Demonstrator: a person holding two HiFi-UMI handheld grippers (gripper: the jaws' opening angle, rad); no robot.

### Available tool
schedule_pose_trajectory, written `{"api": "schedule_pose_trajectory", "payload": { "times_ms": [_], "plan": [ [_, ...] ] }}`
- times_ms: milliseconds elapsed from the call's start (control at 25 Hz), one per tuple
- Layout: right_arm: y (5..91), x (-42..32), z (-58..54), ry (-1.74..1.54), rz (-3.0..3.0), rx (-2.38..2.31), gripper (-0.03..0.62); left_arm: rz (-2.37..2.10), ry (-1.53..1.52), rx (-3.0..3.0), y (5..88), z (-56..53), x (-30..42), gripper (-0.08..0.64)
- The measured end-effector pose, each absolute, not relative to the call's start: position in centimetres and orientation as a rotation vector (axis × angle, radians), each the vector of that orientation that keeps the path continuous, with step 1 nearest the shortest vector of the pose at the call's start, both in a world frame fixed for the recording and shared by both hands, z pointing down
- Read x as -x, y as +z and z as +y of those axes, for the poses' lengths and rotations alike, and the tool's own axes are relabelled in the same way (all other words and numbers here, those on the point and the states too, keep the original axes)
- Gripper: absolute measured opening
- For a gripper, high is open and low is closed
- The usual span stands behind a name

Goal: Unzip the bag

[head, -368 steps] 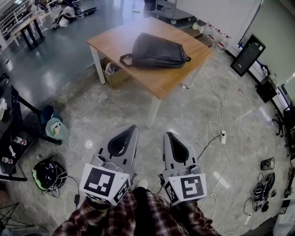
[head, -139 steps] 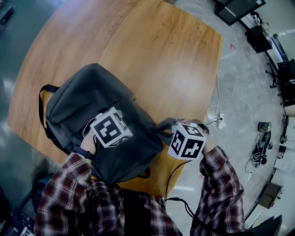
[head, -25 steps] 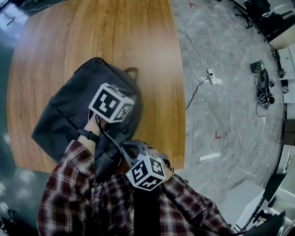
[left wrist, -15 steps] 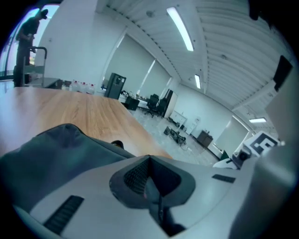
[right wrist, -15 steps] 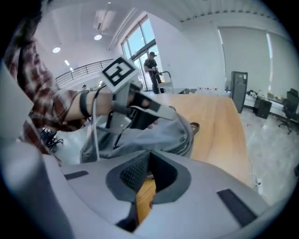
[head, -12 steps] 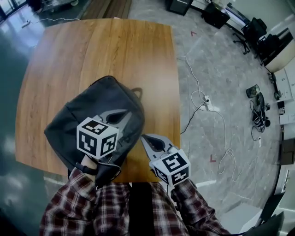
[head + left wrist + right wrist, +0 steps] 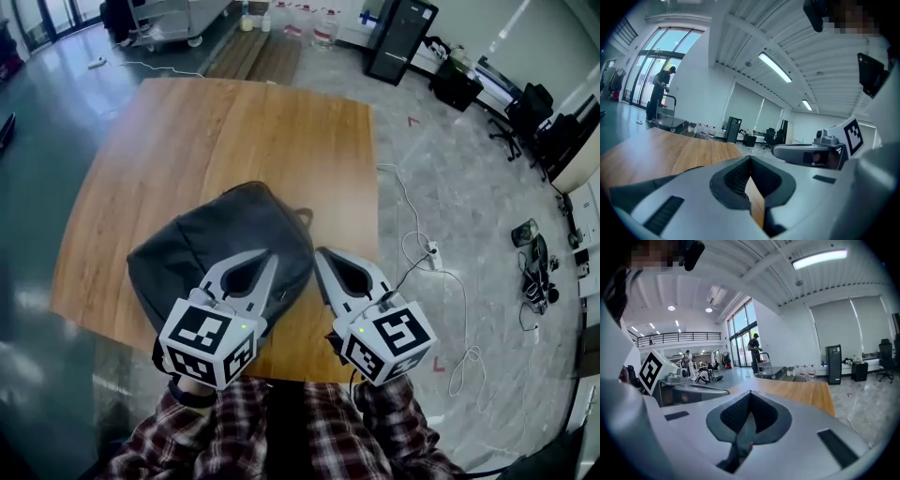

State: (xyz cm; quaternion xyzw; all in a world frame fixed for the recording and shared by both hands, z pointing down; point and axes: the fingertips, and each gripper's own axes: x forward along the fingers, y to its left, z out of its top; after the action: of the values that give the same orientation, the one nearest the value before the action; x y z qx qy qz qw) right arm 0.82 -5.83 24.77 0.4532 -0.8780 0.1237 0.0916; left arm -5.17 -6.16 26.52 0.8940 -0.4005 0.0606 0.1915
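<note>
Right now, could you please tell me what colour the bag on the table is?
The bag is dark grey, almost charcoal; the head view shows it best.

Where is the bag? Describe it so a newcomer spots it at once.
Find the wooden table in the middle of the room. On its near half, toward the person, lies the bag, at the tip of the left gripper. It is dark grey, soft and rounded, with a small handle loop on its right side, and it is the only thing lying on the table.
</note>
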Motion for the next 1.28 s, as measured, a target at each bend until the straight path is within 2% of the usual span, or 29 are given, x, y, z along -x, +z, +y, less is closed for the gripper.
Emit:
{"api": "schedule_pose_trajectory", "payload": {
  "times_ms": [720,1280],
  "plan": [
    [21.5,-1.1,-2.3,0.296,-2.643,-1.389,0.008,-1.119,0.068,-2.594,22.1,-3.1,3.7,0.009],
    [22.7,-1.7,-2.5,0.344,-2.657,-1.371,0.008,-1.103,0.094,-2.601,22.9,-3.2,2.5,0.009]
  ]
}}
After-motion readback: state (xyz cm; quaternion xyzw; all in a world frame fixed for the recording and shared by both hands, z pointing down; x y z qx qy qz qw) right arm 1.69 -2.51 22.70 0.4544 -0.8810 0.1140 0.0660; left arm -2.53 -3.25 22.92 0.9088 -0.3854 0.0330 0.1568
